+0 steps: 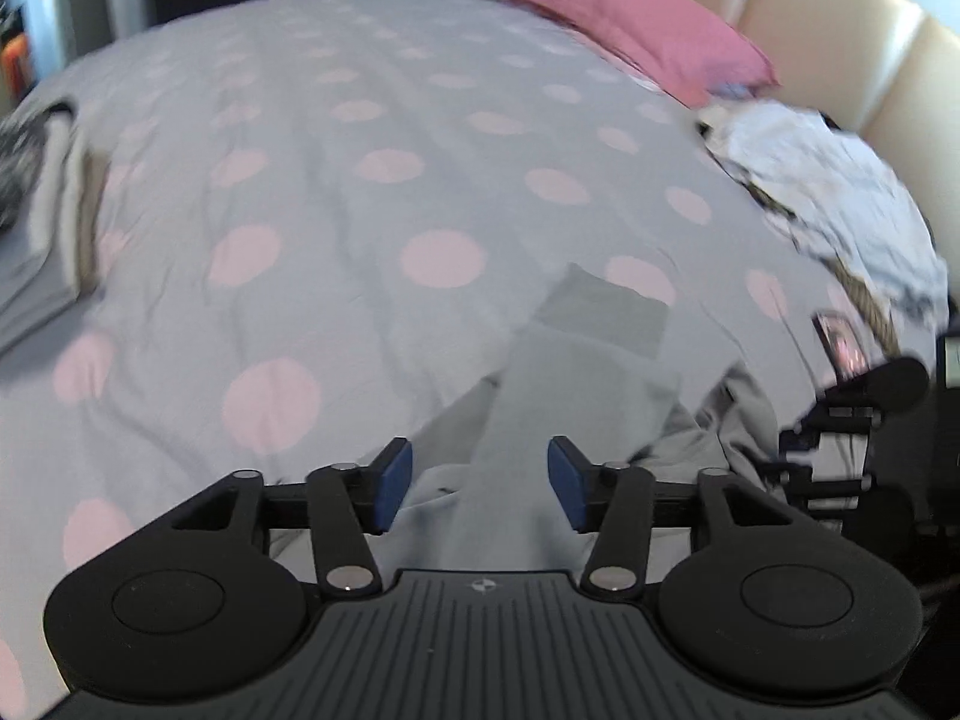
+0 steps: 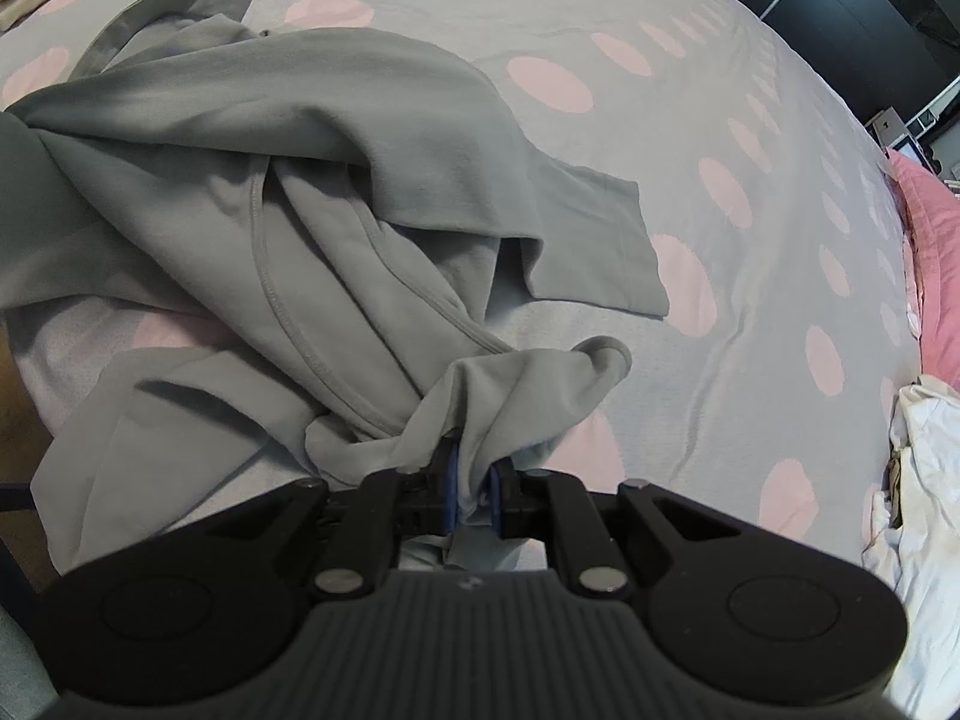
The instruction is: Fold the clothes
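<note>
Closest to the right wrist camera, the right gripper is seen nearly closed, its blue pads pinching a bunched fold of the grey garment. Cloth is drawn up between the pads and hangs to either side. Beyond the grip, the garment is spread in a crumpled heap on the polka-dot duvet, a stitched hem curving through the middle and one flat sleeve-like flap lying toward the right. A white crumpled item is seen at the right edge, a pink pillow farther back.

From the left wrist camera, the left gripper is shown wide open, blue pads well apart, nothing clamped. A strip of the same grey garment runs under the gap between the pads and out onto the duvet; contact with the pads cannot be told, the view being blurred. Part of the right gripper is visible at the right edge. Farther off, a folded pile is seen at the left edge, white crumpled laundry at the right, the pink pillow against a cream padded headboard at the back.
</note>
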Action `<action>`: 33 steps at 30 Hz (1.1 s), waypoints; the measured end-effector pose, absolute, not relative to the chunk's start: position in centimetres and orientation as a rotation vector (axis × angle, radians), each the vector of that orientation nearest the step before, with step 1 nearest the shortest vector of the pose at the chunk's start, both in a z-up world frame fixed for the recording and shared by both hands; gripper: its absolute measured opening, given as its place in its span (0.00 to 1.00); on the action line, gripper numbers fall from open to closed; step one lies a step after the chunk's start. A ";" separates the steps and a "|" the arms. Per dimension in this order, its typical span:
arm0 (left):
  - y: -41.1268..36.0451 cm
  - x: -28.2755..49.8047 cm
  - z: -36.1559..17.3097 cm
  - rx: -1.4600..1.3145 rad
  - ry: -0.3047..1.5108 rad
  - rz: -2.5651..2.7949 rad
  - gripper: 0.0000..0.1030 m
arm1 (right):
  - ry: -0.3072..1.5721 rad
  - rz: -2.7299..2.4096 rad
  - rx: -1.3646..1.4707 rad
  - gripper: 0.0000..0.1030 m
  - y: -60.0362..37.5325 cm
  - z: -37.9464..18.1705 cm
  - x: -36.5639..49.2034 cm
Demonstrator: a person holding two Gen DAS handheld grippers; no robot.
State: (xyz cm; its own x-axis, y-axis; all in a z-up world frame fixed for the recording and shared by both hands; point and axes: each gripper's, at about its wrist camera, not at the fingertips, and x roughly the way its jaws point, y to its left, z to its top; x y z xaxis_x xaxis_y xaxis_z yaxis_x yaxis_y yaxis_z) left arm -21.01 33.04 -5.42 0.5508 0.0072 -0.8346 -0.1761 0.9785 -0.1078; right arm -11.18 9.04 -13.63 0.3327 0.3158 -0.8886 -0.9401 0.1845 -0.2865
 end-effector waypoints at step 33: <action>37.3 -24.9 -3.6 -0.193 0.920 0.584 0.04 | 0.748 1.033 -1.046 0.13 9.0 -14.2 -9.6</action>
